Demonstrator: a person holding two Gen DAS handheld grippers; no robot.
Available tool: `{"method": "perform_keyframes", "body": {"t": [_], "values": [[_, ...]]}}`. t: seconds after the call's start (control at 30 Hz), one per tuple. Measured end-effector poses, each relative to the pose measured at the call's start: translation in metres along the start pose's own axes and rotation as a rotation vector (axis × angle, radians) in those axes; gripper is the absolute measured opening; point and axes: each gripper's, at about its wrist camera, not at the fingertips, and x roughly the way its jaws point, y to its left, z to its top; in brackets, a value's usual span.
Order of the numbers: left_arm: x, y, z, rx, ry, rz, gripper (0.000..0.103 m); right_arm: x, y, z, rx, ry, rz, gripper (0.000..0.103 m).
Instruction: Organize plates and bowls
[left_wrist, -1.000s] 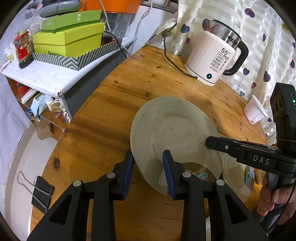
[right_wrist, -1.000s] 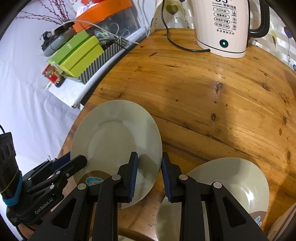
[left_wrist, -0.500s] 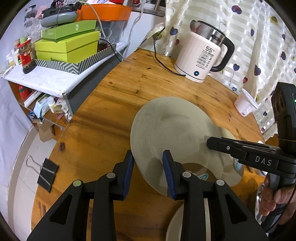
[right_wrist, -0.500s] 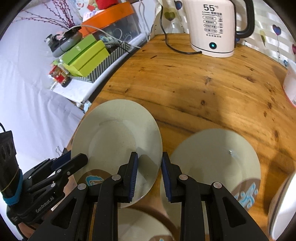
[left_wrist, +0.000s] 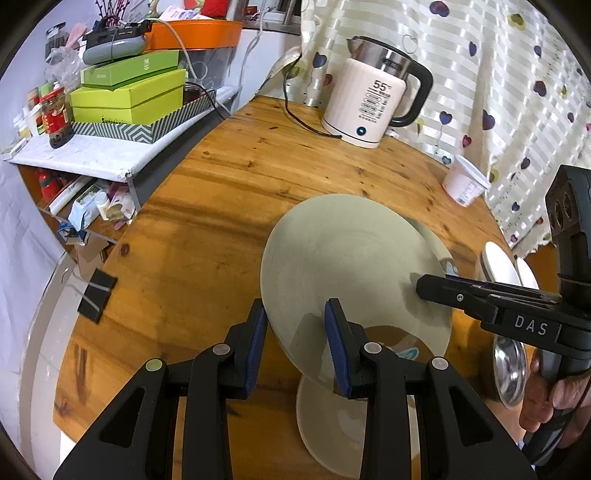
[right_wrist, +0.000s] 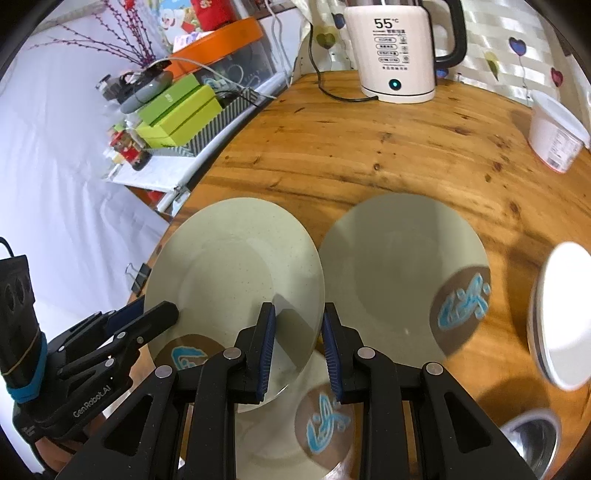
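At 6 o'clock in the left wrist view, the left gripper (left_wrist: 297, 341) pinches the near rim of a pale green plate (left_wrist: 347, 266), one blue pad on each face. The right gripper (right_wrist: 298, 345) clamps the same plate (right_wrist: 236, 273) at its right-hand edge, so the plate hangs between both tools, lifted off the table (left_wrist: 207, 229). It tilts, its left edge raised and its face turned up and toward 1 o'clock; being round, it has no long axis.

Under the plate, a second plate (right_wrist: 291, 417) with a brown patch and blue drawing lies mostly hidden, its far half covered and its near edge cut off by the gripper frame. At 3 o'clock in the right wrist view a third plate (right_wrist: 402, 273) lies flat on the wood, fully visible. A white bowl (right_wrist: 557, 317) at the right edge is blurred and cropped. A steel bowl (right_wrist: 535, 439) at 4 o'clock is cut off too.

The table is round, varnished knotty wood. At 12 o'clock stands a white kettle (right_wrist: 395, 55), and at 2 o'clock a white tub (right_wrist: 554, 136). At 10 o'clock a cluttered shelf carries green boxes (left_wrist: 129, 96). A heart-print curtain (left_wrist: 498, 74) hangs behind.
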Motion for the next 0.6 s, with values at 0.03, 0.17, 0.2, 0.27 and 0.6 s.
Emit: {"method": "perform_keyframes", "body": {"t": [0.03, 0.17, 0.2, 0.27, 0.6], "values": [[-0.002, -0.001, -0.003, 0.003, 0.0, -0.001, 0.033, -0.002, 0.0, -0.003, 0.002, -0.002, 0.0, 0.024], [-0.008, -0.008, -0.015, 0.013, 0.005, -0.008, 0.033, -0.01, -0.001, -0.02, 0.011, -0.007, -0.004, 0.024], [-0.009, -0.009, -0.018, 0.015, 0.008, -0.01, 0.033, -0.012, -0.002, -0.025, 0.015, -0.006, -0.006, 0.024], [-0.01, -0.011, -0.025, 0.018, 0.015, -0.014, 0.033, -0.015, -0.003, -0.034, 0.02, -0.005, -0.01, 0.024], [-0.012, -0.021, -0.053, 0.029, 0.05, -0.023, 0.033, -0.019, -0.011, -0.069, 0.05, 0.012, -0.02, 0.024]]}}
